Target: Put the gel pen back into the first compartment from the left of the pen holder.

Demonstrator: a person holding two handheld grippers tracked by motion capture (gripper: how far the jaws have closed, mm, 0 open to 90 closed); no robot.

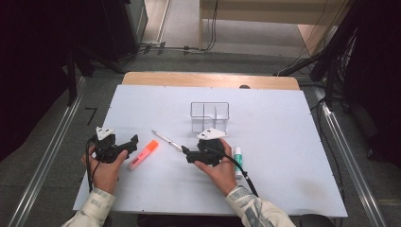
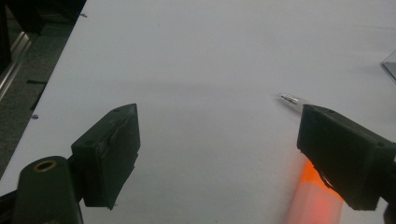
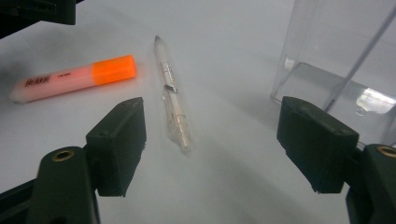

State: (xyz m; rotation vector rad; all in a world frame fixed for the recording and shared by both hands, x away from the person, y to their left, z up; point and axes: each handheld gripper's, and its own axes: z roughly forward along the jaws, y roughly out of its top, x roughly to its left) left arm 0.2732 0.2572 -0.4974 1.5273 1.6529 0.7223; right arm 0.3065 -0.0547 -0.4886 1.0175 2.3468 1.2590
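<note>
With both claws gaping wide and holding nothing, right gripper (image 3: 210, 140) aimed along clear pen (image 3: 172, 93) beside organiser (image 1: 210, 116), left gripper (image 2: 219, 154) poised by orange highlighter (image 1: 143, 154), probably so that each can take 1 item.

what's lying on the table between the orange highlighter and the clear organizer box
A clear pen lies on the white table between the orange highlighter and the clear organizer box, shown in the right gripper view.

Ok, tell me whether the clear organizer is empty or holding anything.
Empty: the clear organizer shows bare compartments; the pen and orange highlighter lie outside on the table.
</note>
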